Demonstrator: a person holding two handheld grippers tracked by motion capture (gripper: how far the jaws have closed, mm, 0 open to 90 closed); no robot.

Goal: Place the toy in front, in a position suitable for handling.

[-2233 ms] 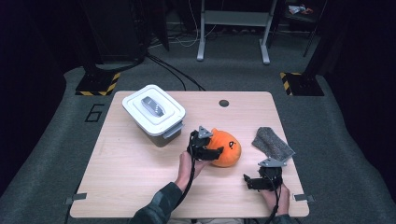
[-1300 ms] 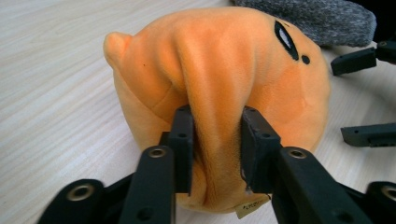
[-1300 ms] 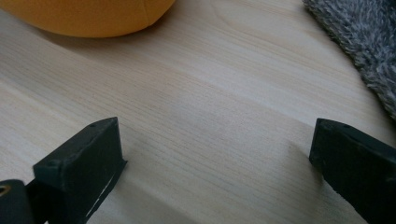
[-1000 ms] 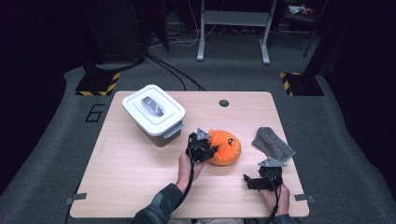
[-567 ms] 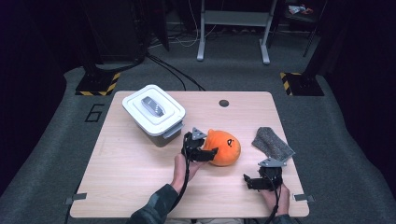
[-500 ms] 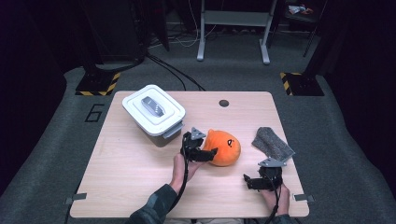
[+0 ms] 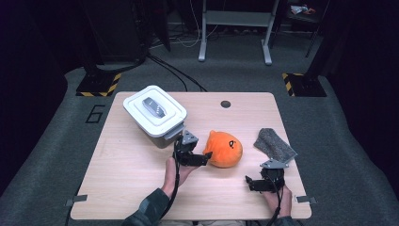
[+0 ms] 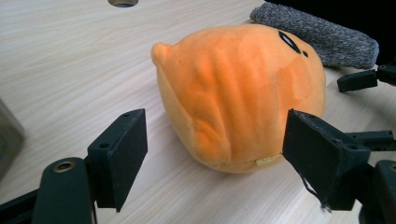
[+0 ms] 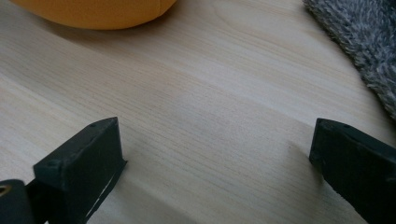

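Orange plush (image 7: 225, 149) lies flat, face toward grey cloth (image 7: 275, 146).

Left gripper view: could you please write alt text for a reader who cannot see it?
An orange plush toy lies on a light wooden table, just beyond the open left gripper, whose black jaws do not touch it. A grey fuzzy cloth lies behind the toy.
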